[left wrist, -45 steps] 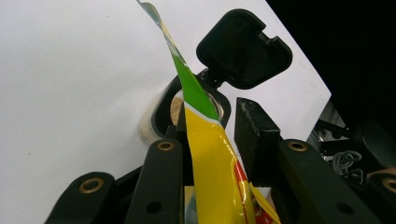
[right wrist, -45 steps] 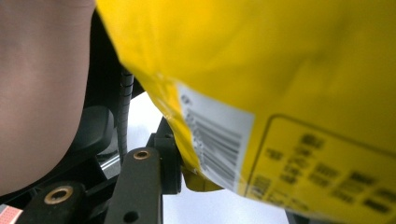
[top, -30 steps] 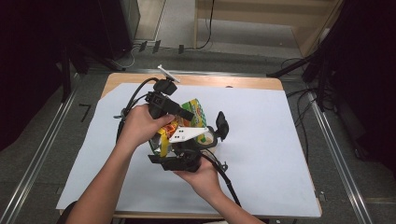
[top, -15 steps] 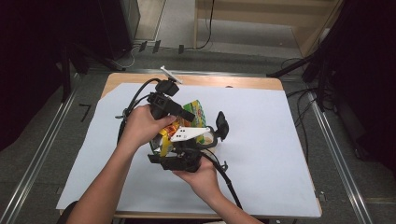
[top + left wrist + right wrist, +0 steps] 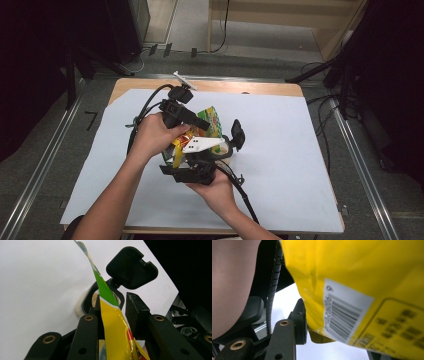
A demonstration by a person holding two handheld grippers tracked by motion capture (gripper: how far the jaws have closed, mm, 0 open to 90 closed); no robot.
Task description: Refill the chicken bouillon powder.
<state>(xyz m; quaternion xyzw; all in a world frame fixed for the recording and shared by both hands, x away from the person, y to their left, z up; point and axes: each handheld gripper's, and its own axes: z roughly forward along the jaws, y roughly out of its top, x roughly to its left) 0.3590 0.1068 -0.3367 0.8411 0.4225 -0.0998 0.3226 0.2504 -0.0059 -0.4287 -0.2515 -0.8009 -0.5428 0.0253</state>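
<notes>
Over the middle of the white sheet [image 5: 300, 165], both hands hold a yellow-green packet [image 5: 212, 120] between them. The left gripper [image 5: 113, 315] has its jaws clamped on the packet's thin edge. The right gripper [image 5: 192, 172] grips the barcoded yellow side. Just beyond sits a black container [image 5: 105, 298], its lid [image 5: 132, 267] flipped up.

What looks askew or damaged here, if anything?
Nothing looks damaged or spilled. The yellow-green packet is held up off the table between both hand-held grippers, above a round container whose black lid stands open; that seems deliberate.
</notes>
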